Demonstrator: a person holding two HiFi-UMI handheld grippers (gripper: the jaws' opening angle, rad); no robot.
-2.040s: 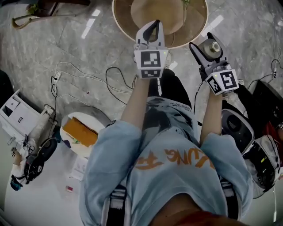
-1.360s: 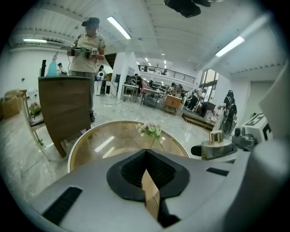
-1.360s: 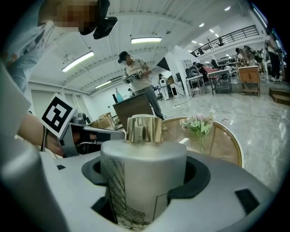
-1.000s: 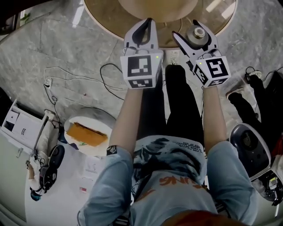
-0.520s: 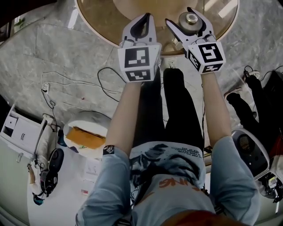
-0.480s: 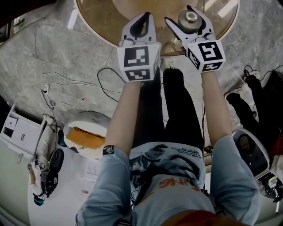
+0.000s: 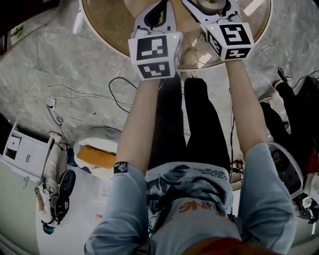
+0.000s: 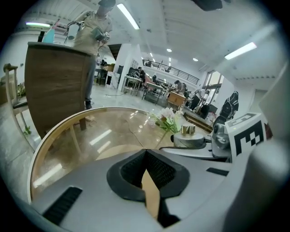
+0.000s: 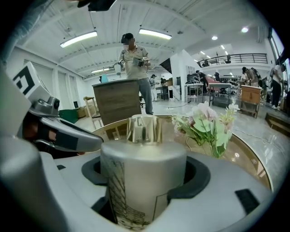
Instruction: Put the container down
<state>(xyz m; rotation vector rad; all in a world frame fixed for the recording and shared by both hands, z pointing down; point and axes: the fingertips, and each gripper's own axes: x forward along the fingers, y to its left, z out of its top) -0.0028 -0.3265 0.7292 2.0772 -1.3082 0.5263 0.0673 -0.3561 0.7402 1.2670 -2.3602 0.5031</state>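
Silver-grey metal container (image 9: 143, 176), cylindrical, w/ a gold knob on its lid and a thin line drawing down its side, stands upright between the jaws of the right gripper (image 7: 215, 11). The dark pads (image 9: 195, 177) press its wall at 3 and 9 o'clock, so that claw is pinching it. In the head view the container sits at the 12 o'clock edge of the frame, over the near part of the round glass-top table (image 7: 104, 30). Whether its base touches the glass can't be told from any view.

Left gripper (image 8: 146, 158) is just beside the right one, at its 9 o'clock, also over the table's near rim. Its jaws are pressed together at the tips w/ nothing between them; only a narrow wedge of tabletop shows below the meeting point.

In the right gripper view, pink and white flowers (image 9: 208, 124) stand on the table at abt 2 o'clock from the container. A wooden counter (image 9: 120, 105) is beyond, at 11 o'clock, w/ a person (image 9: 133, 59) standing behind it.

Head view: grey marble floor (image 7: 60, 60) w/ loose cables (image 7: 84, 97) at 9 o'clock.
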